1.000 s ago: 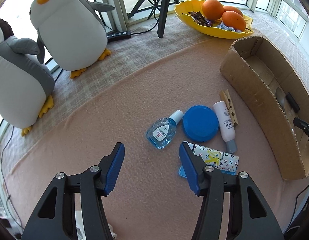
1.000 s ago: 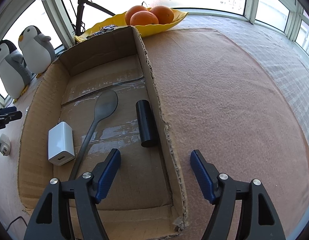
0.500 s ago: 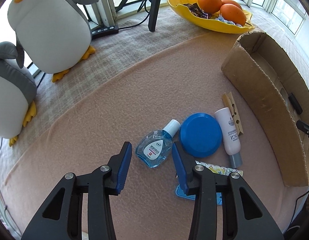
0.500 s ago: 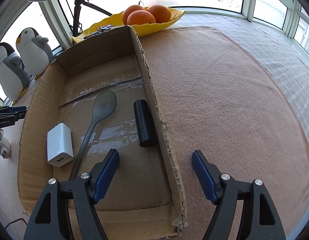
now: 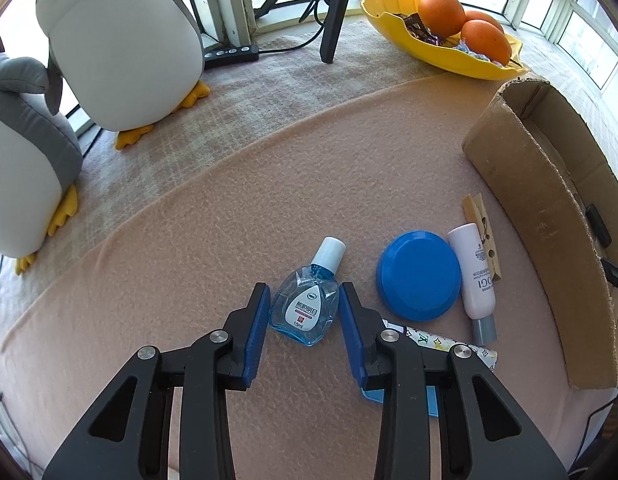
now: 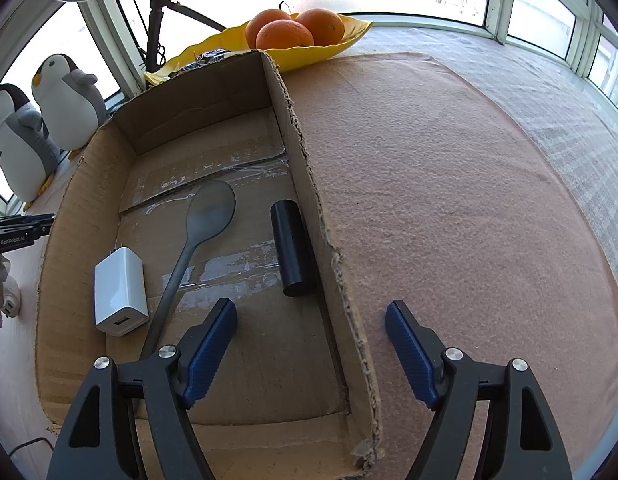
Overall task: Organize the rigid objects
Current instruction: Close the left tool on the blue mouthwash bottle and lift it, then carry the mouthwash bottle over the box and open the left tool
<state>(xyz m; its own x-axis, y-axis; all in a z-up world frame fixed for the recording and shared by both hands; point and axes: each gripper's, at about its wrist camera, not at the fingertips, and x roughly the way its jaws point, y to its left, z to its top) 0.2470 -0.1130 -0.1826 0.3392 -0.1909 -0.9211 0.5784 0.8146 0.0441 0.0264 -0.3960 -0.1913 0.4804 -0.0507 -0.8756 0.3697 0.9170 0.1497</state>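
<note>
Both tongs [image 5: 303, 300] [image 6: 311, 320] have black skeletal arms, silver screws and ribbed blue pads [image 5: 256, 328].

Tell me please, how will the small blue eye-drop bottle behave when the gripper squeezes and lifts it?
The eye-drop bottle looks like hard, glossy plastic, so probably stiff but slippery. It seems small and light. Lying flat, it should not roll.

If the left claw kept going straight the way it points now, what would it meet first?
The eye-drop bottle: it lies on the pink mat between the left claw's blue pads, which have just been closing around it. Whether they already touch is unclear.
</note>
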